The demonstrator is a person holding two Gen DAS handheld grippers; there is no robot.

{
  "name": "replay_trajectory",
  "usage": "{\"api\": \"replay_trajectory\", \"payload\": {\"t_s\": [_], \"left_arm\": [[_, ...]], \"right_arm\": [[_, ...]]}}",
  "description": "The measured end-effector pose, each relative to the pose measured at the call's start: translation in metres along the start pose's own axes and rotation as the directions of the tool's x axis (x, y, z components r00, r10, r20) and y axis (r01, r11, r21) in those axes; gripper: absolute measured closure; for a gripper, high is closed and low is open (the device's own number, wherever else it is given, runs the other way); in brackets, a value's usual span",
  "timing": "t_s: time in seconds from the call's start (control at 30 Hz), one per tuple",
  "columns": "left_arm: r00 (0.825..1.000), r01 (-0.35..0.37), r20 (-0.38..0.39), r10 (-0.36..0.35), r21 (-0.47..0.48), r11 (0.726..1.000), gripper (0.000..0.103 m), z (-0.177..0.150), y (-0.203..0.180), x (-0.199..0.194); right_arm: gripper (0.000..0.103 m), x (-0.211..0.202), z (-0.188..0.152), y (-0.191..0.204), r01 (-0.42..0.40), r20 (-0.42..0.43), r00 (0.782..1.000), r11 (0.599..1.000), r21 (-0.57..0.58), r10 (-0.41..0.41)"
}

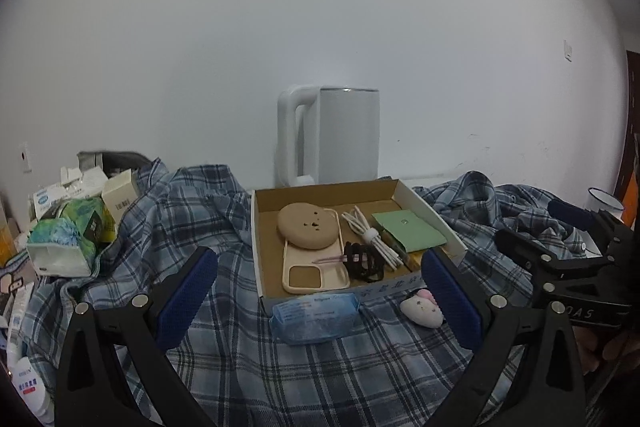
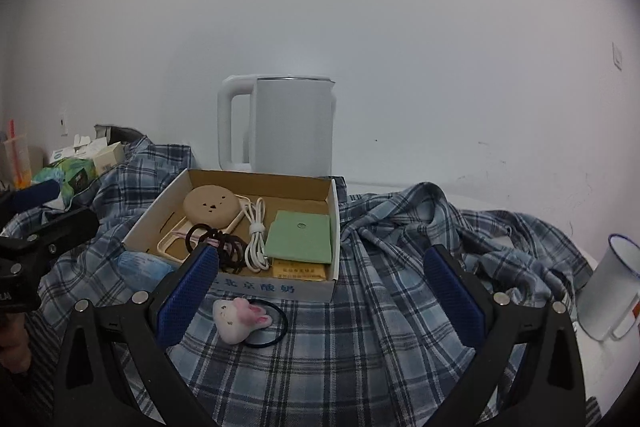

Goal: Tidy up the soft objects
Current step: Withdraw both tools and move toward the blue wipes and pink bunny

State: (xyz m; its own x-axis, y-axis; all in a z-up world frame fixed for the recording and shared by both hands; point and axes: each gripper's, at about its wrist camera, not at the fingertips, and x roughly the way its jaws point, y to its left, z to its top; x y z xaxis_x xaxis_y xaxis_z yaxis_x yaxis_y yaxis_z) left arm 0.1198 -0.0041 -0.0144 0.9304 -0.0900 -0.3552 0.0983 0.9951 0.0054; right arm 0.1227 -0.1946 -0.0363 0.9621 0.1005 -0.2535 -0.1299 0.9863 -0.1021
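Both the left hand-held gripper and the right hand-held gripper hover released, jaws spread wide and empty, above a plaid shirt. Just beyond them lies a plush bunny hair tie, touching the near wall of a cardboard box. A blue tissue pack rests left of it. A white kettle stands behind the box.

Tissue pack half hidden behind gripper finger, enamel mug cut by edge
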Motion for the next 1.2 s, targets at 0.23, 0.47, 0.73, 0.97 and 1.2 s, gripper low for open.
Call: {"api": "replay_trajectory", "payload": {"t_s": [0.23,0.47,0.73,0.97,1.2], "left_arm": [[1.000,-0.001,-0.012,0.000,-0.044,0.999,0.000,0.000,0.008,0.002],[1.000,-0.006,-0.007,0.006,-0.018,1.000,0.000,0.000,0.003,0.001],[1.000,-0.002,-0.020,0.001,-0.032,0.999,0.000,0.000,0.007,0.003],[0.999,-0.017,-0.042,0.015,-0.045,0.999,0.000,-0.001,0.010,0.007],[0.988,-0.025,-0.154,0.007,-0.116,0.993,0.000,-0.006,0.027,0.026]], "right_arm": [[0.001,0.001,-0.002,0.001,0.004,0.000,1.000,1.000,-0.010,-0.004],[0.001,0.001,-0.002,0.000,0.003,-0.001,1.000,1.000,-0.008,-0.003],[0.001,0.001,-0.003,0.000,0.002,0.000,1.000,1.000,-0.008,-0.002],[0.001,0.003,-0.003,-0.001,-0.008,-0.019,1.000,1.000,-0.004,0.008],[0.001,0.021,-0.007,0.002,-0.084,-0.134,0.987,0.996,0.006,0.084]]}}
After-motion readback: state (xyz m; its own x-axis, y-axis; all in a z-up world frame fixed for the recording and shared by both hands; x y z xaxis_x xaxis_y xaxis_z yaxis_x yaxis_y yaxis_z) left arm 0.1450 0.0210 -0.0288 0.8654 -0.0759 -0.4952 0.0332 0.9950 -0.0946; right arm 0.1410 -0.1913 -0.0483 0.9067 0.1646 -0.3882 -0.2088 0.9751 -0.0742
